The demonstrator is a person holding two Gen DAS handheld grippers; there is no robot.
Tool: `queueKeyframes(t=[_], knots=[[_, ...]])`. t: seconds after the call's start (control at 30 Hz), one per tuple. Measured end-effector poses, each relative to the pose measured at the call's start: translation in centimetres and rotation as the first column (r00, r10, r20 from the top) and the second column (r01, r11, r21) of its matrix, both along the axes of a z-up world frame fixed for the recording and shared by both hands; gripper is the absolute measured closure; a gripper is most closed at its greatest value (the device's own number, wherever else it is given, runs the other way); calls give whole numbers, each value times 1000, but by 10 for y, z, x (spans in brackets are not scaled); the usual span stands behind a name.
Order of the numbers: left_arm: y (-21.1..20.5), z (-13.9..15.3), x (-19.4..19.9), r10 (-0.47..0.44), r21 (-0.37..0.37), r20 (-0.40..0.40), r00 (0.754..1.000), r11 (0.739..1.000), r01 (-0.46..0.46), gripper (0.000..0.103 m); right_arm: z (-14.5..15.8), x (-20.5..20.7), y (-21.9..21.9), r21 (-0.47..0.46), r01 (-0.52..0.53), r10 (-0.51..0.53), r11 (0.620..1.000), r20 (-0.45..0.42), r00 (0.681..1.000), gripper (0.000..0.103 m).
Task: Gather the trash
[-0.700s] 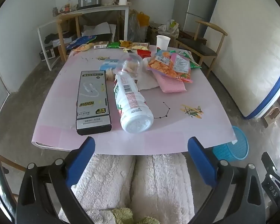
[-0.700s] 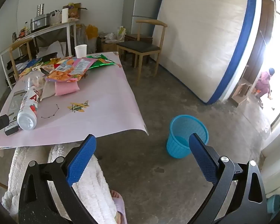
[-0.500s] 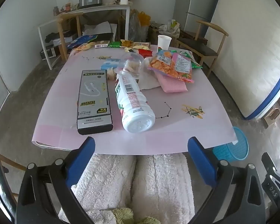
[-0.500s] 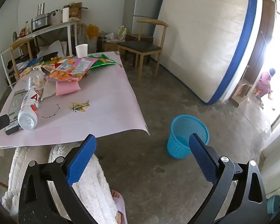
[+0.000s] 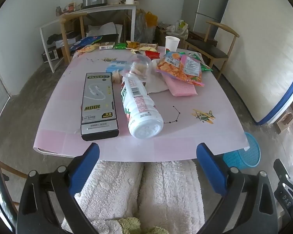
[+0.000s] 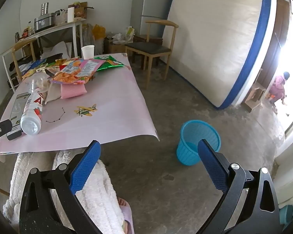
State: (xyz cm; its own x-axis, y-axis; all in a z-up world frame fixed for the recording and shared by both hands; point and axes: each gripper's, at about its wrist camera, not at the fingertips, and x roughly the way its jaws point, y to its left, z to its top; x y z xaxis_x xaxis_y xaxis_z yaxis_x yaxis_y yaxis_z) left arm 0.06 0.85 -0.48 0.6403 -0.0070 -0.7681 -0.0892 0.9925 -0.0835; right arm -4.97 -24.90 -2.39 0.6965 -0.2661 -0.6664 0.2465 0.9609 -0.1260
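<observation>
A white plastic bottle (image 5: 139, 105) lies on its side on the pink table (image 5: 185, 142), next to a black and grey flat box (image 5: 98, 103). Snack bags (image 5: 180, 68), a pink pack (image 5: 182, 86), a clear plastic dome (image 5: 139, 67) and a paper cup (image 5: 171, 42) lie farther back. A blue mesh waste basket (image 6: 197, 141) stands on the floor right of the table. My left gripper (image 5: 148, 157) is open and empty, just before the table's near edge. My right gripper (image 6: 148, 155) is open and empty above the floor, left of the basket.
White fleece-clad legs (image 5: 142, 191) are under the table's near edge. A wooden chair (image 6: 152, 46) stands behind the table, a mattress (image 6: 211, 44) leans on the right wall. A cluttered shelf table (image 5: 99, 13) is at the back. A person (image 6: 279, 85) crouches outside the doorway.
Both views shift very slightly; the left gripper has crept a little toward the table. Both grippers stay open and empty.
</observation>
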Motion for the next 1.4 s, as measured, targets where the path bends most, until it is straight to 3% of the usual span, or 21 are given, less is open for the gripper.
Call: queueKeyframes(t=[1.4], knots=[[-5,-1,0,-2,-2,-9,1000,1000,2,6,-1,6,15,10,-19,19,1000,1,1000,8]])
